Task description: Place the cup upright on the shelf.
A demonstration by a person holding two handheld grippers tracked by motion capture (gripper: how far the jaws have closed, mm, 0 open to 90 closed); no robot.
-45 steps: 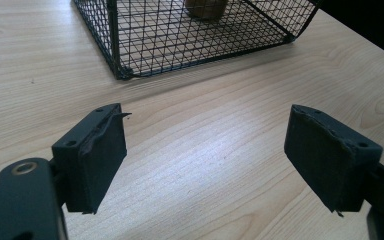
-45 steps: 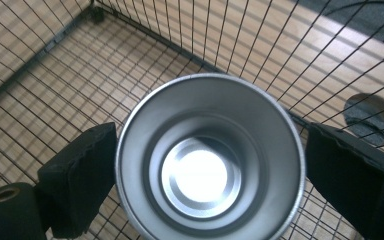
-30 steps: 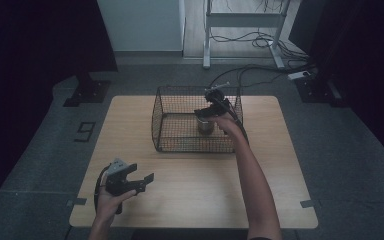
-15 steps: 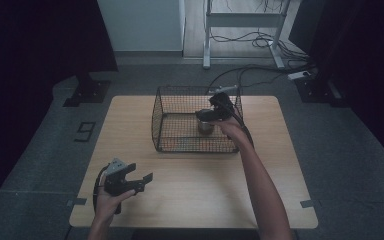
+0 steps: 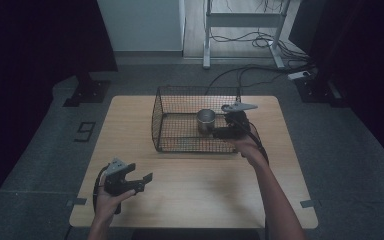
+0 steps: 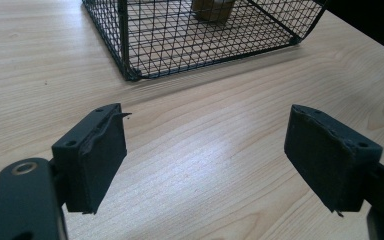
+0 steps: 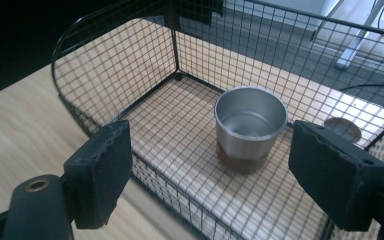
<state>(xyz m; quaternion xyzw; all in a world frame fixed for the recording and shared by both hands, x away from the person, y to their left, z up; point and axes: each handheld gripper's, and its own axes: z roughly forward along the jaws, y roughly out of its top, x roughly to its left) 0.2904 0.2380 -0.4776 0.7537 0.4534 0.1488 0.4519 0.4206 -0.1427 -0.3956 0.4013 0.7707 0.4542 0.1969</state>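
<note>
Dim high view with dark surroundings, brighter sharp gripper views, soft shadows on table (image 5: pixel 130 125)

The pale wooden tabletop (image 5: pixel 195 200) has a smooth, faintly sheened surface with fine straight grain. On it, the black rectangular wire-mesh basket (image 5: pixel 180 145) is thin metal rod with a dull dark coating, and the small round silver metal cup (image 7: pixel 250 122) inside it looks brushed, softly glossy, with a brighter rim. The grippers' black fingers (image 6: pixel 97 155) carry matt, rubbery-looking pads with rough, frayed edges.
</note>
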